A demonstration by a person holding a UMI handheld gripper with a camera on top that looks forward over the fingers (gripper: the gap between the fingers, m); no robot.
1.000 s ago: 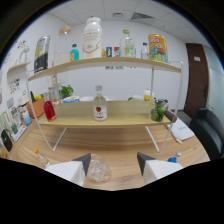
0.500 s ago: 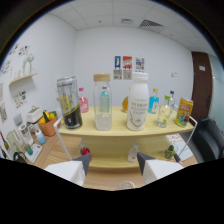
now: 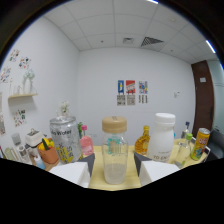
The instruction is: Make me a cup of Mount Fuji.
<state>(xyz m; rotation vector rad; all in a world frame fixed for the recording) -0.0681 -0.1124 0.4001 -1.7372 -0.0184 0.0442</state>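
A clear jar with a tan lid (image 3: pixel 114 150) stands upright on the wooden shelf top (image 3: pixel 131 176), holding a little pale powder at its bottom. My gripper (image 3: pixel 114 161) is open around it: the jar stands between the two fingers with a small gap at each side. The left fingertip (image 3: pixel 89 161) and the right one (image 3: pixel 139 159) reach about level with the jar's lower half. The base of the jar is hidden behind the fingers.
Left of the jar stand a big silver canister marked "Water" (image 3: pixel 64 141), a pink bottle (image 3: pixel 86 146) and an orange cup (image 3: pixel 49 156). To its right are an amber bottle (image 3: pixel 144 142), a white jug (image 3: pixel 162 138), a clear bottle (image 3: pixel 182 149) and a yellow can (image 3: pixel 200 144).
The view has risen from the lower shelf to the top one and closed in on the tan-lidded jar, which now stands between the fingers.
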